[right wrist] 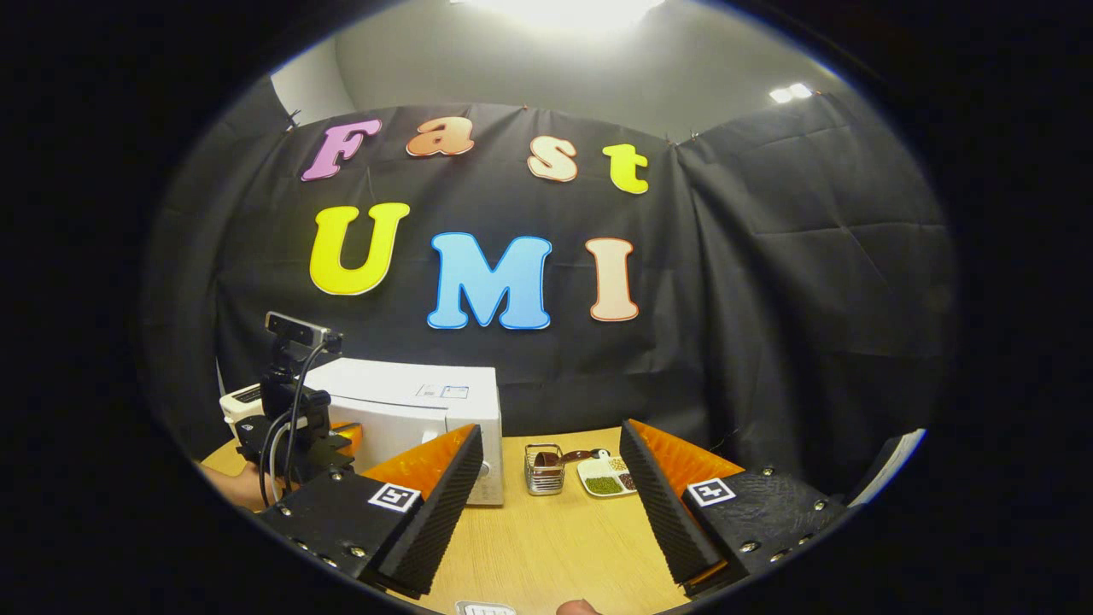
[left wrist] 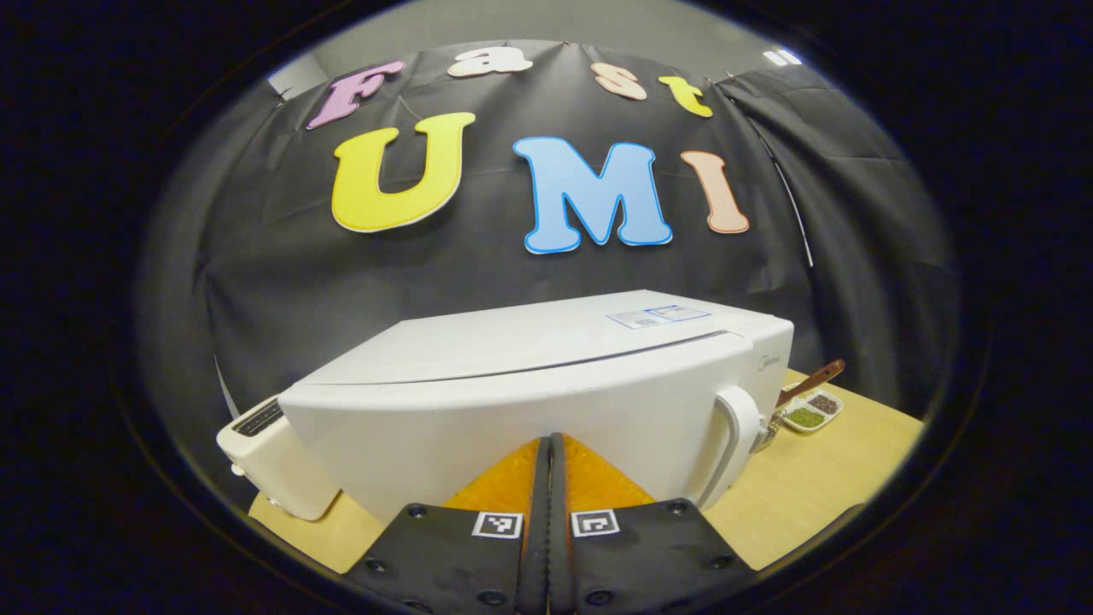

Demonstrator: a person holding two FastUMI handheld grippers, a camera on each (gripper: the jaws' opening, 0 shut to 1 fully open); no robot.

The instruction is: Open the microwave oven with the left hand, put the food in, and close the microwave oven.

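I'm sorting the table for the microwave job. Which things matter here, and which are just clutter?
Job: microwave, its handle, left gripper, shut in front of the door; right gripper, open.

Clutter: toaster, dish, wire cup, spoon.

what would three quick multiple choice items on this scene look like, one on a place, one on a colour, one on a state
1. Where is the small dish of beans relative to the microwave?
A. on top of it
B. beside it on the table
C. inside it

2. What colour is the microwave body?
A. white
B. red
C. black

3. How do the right hand-held gripper fingers stand?
A. shut on a spoon
C. spread open, empty
B. shut on the dish

Answers: 1 B, it rests on the wooden table to the microwave's right. 2 A, its casing is white. 3 C, a wide gap lies between the fingers.
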